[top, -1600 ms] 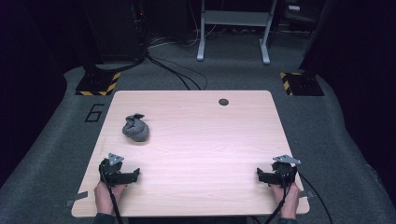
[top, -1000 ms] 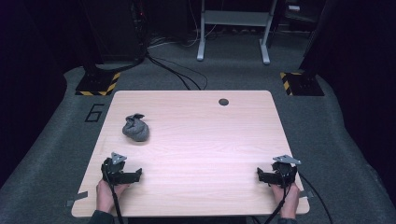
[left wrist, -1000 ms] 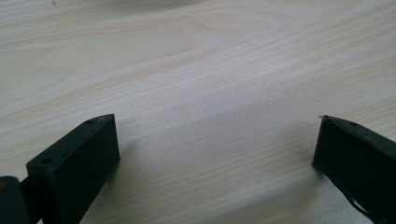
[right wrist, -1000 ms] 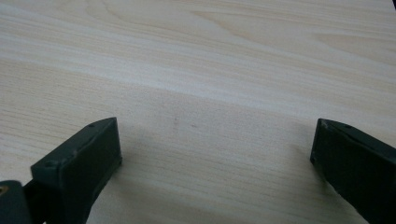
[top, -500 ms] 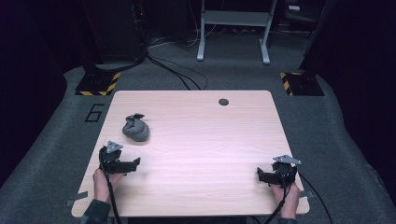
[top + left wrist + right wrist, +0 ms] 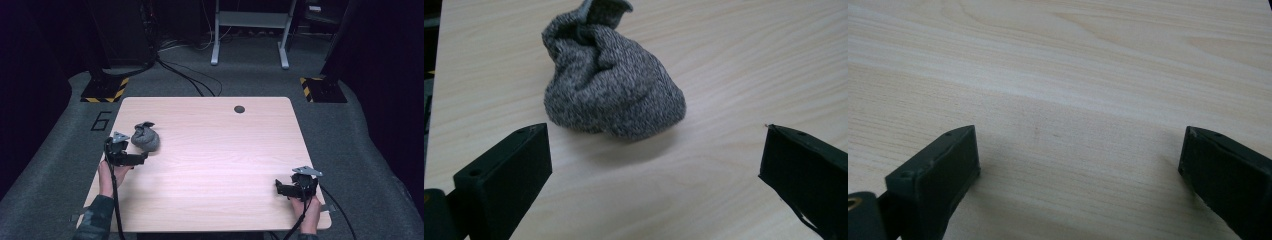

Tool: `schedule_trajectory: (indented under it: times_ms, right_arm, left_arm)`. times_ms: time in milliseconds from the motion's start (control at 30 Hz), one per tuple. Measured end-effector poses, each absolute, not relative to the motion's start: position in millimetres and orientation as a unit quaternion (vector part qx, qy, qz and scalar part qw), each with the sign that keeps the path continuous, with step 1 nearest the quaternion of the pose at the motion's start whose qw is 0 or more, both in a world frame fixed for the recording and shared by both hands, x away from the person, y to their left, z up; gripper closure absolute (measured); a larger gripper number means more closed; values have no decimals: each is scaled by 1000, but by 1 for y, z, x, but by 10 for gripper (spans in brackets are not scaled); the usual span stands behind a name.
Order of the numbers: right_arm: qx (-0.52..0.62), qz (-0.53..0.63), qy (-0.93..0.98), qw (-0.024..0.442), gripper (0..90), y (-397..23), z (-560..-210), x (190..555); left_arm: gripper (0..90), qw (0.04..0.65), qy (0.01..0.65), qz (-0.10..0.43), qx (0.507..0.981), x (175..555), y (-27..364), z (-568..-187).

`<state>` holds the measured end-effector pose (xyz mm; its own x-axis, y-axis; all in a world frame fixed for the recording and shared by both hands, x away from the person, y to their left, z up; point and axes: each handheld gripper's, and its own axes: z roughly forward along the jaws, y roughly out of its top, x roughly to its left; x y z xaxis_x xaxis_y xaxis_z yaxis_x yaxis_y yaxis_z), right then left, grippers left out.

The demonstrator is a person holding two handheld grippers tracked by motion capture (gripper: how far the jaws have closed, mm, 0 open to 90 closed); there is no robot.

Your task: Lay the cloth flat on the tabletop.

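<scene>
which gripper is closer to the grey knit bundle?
The left gripper: its open jaws sit just short of the grey knit bundle, not touching. The right gripper, also open, rests near the table's opposite near corner over bare wood.

A light wooden table (image 6: 215, 150) carries a grey knitted bundle (image 6: 145, 138) near its left edge and a dark round spot (image 6: 239, 109) near its far edge.

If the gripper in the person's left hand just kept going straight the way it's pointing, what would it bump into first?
Most likely the grey knitted bundle. In its own view the left gripper has its jaws wide open, with the bundle just ahead on the wooden table, slightly toward the left jaw. The gap between them looks small.
</scene>
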<state>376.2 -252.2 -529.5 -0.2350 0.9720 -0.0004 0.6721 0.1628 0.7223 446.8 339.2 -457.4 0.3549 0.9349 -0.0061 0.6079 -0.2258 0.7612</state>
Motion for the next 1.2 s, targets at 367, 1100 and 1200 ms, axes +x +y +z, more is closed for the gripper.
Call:
schedule_trajectory:
  times_ms: [367, 1100, 1200]
  right_arm:
    - [569, 309, 722, 243, 31, -252, -529, 376]
    - [568, 310, 722, 244, 35, -252, -529, 376]
    - [567, 309, 724, 244, 37, -253, -529, 376]
  left_arm:
    - [0, 333, 519, 248, 747, 493, 342, -453]
    - [379, 301, 543, 210, 755, 534, 334, -494]
    - [488, 298, 539, 216, 758, 533, 332, -494]
